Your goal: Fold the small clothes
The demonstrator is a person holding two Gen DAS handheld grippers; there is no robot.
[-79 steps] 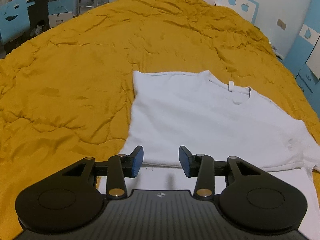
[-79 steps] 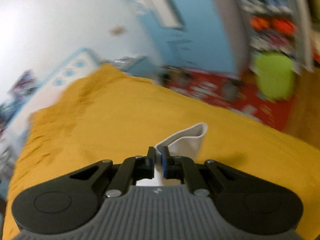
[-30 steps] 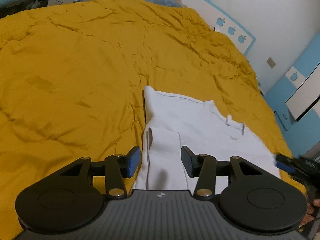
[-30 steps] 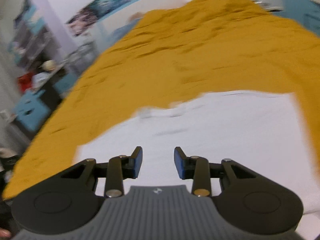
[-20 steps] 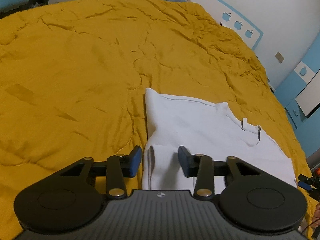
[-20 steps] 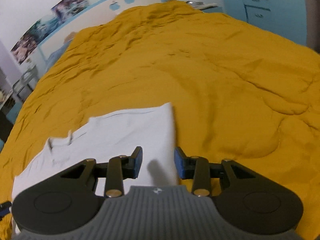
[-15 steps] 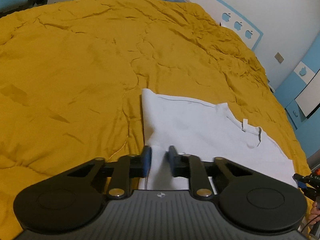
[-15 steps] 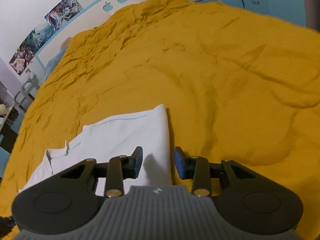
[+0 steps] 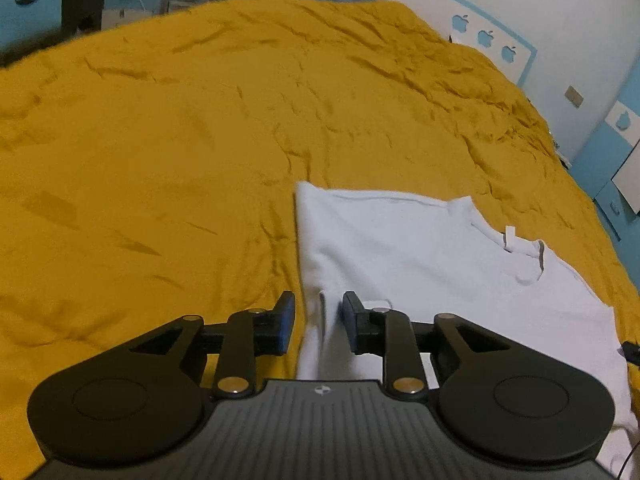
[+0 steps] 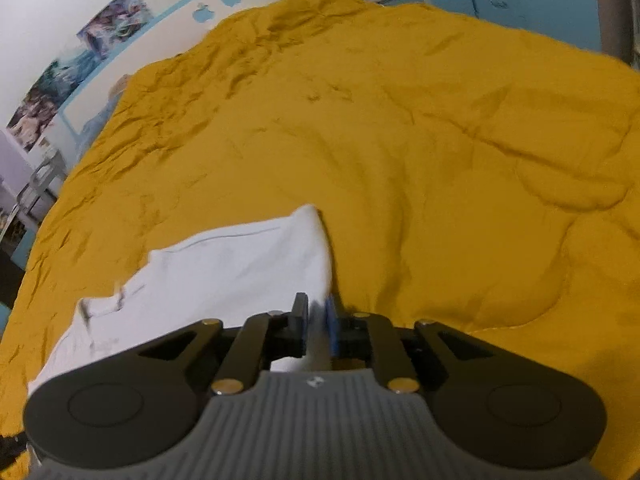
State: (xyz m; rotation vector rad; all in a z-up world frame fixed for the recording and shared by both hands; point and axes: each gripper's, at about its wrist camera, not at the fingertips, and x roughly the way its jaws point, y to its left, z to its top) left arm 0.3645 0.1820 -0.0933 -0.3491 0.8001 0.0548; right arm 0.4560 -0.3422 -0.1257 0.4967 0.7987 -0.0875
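- The near part of the white shirt (image 9: 420, 248) is hidden under the left gripper (image 9: 319, 322) body.
- The shirt's right side runs off the picture's edge.
- Cloth between the right gripper (image 10: 318, 326) pads is blurry (too smeared to tell if pinched).
- The wall posters (image 10: 116, 24) are too blurry to make out.

The right gripper (image 10: 318, 322), which a second ago hung with jaws apart over the middle of the white T-shirt (image 10: 224, 264), now sits at the shirt's right edge, its jaws closing with a fold of that edge between them, seemingly pinched though blur hides the contact; the left gripper (image 9: 318, 322), clamped on the near left edge half a second ago, is opening, cloth between its pads (image 9: 286, 320) but not pressed.
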